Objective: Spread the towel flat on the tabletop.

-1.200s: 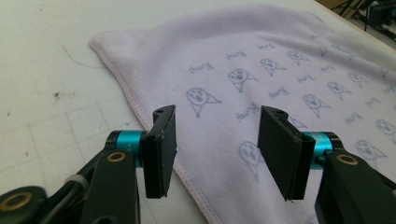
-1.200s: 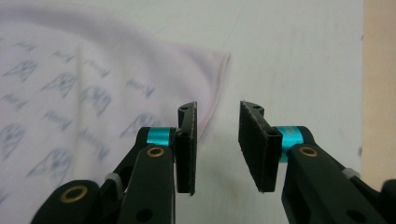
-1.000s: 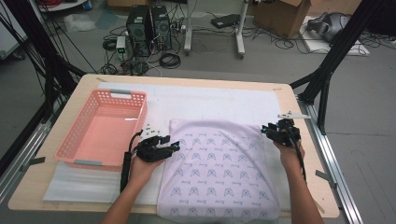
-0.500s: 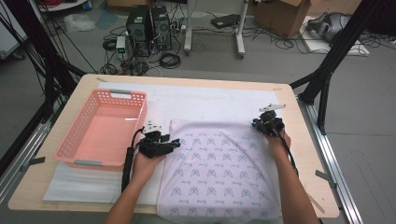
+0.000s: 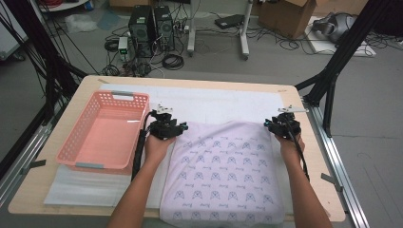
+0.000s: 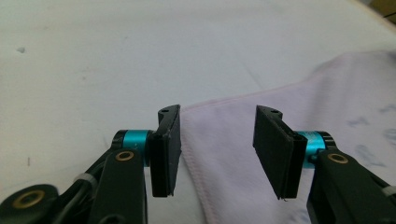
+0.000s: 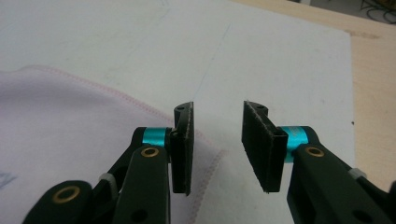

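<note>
A pale pink cloth point(image 5: 223, 175) with a small repeated print lies spread flat on the white sheet, reaching the table's near edge. My left gripper point(image 5: 166, 126) is at the cloth's far left corner. In the left gripper view it point(image 6: 217, 144) stands open, and the cloth's hemmed corner point(image 6: 224, 140) lies on the sheet between the jaws, unpressed; they have just been closing a little. My right gripper point(image 5: 284, 124) is at the far right corner. Its jaws have just been opening, and the gripper point(image 7: 217, 144) stands open. The stitched corner point(image 7: 70, 116) lies flat under the left-hand jaw.
An empty pink plastic basket point(image 5: 71, 149) stands at the left of the table, close beside my left forearm. A white sheet point(image 5: 214, 102) covers the tabletop beyond the cloth. Bare wood point(image 5: 316, 142) runs along the right edge, with black frame legs past it.
My left hand has moved away from me, up along the cloth's left edge to its far corner. My right hand shifted left, then back right, at the far right corner.
</note>
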`<action>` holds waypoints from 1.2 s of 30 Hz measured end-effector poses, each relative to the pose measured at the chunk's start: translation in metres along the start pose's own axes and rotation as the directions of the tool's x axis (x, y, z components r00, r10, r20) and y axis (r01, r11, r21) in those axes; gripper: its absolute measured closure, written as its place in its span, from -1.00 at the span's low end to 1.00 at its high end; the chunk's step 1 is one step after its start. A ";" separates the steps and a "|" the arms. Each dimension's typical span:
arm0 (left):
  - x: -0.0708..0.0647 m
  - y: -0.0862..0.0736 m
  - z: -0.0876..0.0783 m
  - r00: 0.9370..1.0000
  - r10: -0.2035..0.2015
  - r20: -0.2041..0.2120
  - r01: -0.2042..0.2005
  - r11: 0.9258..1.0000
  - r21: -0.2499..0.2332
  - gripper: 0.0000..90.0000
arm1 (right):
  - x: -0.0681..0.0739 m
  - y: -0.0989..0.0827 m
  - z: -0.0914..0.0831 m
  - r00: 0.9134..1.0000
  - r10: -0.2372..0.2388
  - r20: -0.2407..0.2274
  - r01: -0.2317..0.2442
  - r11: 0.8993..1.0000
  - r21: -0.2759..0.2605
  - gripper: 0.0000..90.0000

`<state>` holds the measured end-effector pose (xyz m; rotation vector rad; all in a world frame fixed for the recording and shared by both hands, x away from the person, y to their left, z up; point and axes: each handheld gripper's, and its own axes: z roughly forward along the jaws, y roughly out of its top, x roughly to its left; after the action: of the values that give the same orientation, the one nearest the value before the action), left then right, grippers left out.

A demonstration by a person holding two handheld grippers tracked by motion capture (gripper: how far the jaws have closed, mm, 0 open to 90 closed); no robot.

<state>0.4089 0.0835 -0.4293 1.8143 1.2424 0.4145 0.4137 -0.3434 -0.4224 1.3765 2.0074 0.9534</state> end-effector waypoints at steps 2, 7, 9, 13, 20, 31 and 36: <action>0.003 0.000 0.010 1.000 -0.002 -0.012 0.002 1.000 0.011 0.14 | 0.001 0.001 -0.004 1.000 0.005 -0.018 -0.005 1.000 -0.003 0.39; 0.003 -0.008 0.027 0.999 0.025 -0.031 -0.024 0.999 0.031 0.14 | 0.004 0.003 -0.009 0.999 0.002 -0.044 -0.002 1.000 -0.003 0.37; 0.000 -0.008 0.027 0.994 0.079 -0.079 -0.076 0.996 0.036 0.34 | 0.003 0.002 -0.009 0.999 0.004 -0.044 -0.004 1.000 0.002 0.37; 0.006 -0.007 0.024 0.980 0.090 -0.176 -0.085 0.996 0.036 0.93 | 0.004 0.002 -0.008 0.999 0.010 -0.043 -0.009 1.000 0.018 0.35; 0.020 -0.008 0.019 0.987 -0.010 -0.163 0.013 1.000 0.014 0.33 | 0.010 -0.004 0.004 0.998 0.024 -0.052 -0.018 0.993 0.120 0.33; 0.016 -0.004 0.004 1.000 -0.015 -0.008 0.014 0.998 -0.055 0.01 | 0.013 -0.009 0.015 0.998 0.031 0.057 -0.039 0.991 0.131 0.79; 0.012 -0.005 -0.004 0.998 0.005 0.059 0.001 0.995 -0.097 -0.04 | 0.010 -0.004 0.000 0.999 0.046 0.012 -0.047 0.996 0.081 0.34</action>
<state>0.4084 0.0966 -0.4336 1.7333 1.1605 0.4124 0.4077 -0.3345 -0.4260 1.4745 2.0352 0.8923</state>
